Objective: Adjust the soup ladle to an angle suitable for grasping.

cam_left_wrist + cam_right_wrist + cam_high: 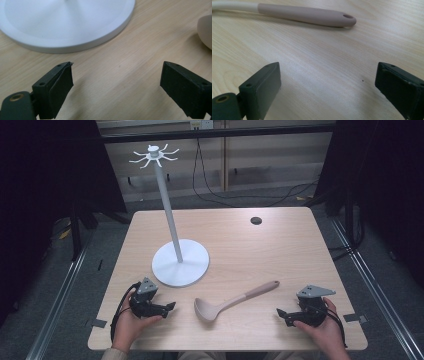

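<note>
Left gripper view: ladle (206, 30) bowl cut by right edge, stand base (62, 22) cropped at top.

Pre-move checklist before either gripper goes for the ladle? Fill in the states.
1. Left gripper jaws open, nothing between them: ok.
2. Right gripper jaws open, nothing between them: ok.
3. Beige ladle with pinkish handle lies flat on the light wooden table, between the grippers, untouched: ok.
4. Hanging hole at the handle's end unobstructed: ok.
5. White hook stand with round base upright, base apart from the ladle: ok.
6. Hooks at the stand's top free: ok.
</note>
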A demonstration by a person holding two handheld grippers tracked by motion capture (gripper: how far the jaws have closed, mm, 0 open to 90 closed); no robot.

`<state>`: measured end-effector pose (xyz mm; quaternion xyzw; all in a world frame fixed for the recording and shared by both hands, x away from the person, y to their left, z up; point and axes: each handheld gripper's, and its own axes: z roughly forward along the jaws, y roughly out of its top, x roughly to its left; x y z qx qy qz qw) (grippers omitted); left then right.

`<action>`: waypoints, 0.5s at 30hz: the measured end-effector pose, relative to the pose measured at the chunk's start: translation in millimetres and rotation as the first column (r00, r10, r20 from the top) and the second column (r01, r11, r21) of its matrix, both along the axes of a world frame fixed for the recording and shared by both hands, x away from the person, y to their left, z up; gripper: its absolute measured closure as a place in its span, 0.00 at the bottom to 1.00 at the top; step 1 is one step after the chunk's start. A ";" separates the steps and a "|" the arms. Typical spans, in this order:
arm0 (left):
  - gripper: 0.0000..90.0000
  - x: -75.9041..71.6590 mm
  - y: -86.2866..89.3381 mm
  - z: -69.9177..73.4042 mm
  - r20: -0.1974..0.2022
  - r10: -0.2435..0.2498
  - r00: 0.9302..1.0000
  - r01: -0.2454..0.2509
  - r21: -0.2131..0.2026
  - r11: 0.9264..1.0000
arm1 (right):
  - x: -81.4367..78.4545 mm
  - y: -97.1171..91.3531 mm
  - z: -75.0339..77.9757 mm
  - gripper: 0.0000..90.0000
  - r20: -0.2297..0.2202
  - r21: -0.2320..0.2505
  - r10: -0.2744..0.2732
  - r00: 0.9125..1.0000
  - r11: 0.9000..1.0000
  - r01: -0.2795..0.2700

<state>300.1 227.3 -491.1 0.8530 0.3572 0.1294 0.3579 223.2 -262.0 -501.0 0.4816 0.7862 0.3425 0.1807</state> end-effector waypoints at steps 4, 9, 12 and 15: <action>0.12 -1.3 -4.9 0.8 -0.017 -0.021 1.000 0.021 0.013 1.000 | 0.9 0.2 2.6 0.09 0.030 -0.006 -0.005 1.000 1.000 0.005; 0.12 -4.3 -6.3 3.1 -0.041 -0.032 0.999 0.032 0.003 0.999 | 5.7 -1.0 9.6 0.17 0.054 0.007 -0.024 0.998 1.000 0.023; 0.12 -8.0 -4.1 6.0 -0.036 -0.020 0.999 0.020 -0.007 1.000 | 10.5 -2.1 11.0 0.29 0.064 0.007 -0.049 0.997 0.999 0.049; 0.12 -12.0 -1.2 8.9 -0.026 -0.021 0.999 0.021 -0.002 1.000 | 17.1 -1.9 10.5 0.41 0.058 0.016 -0.052 0.997 0.999 0.051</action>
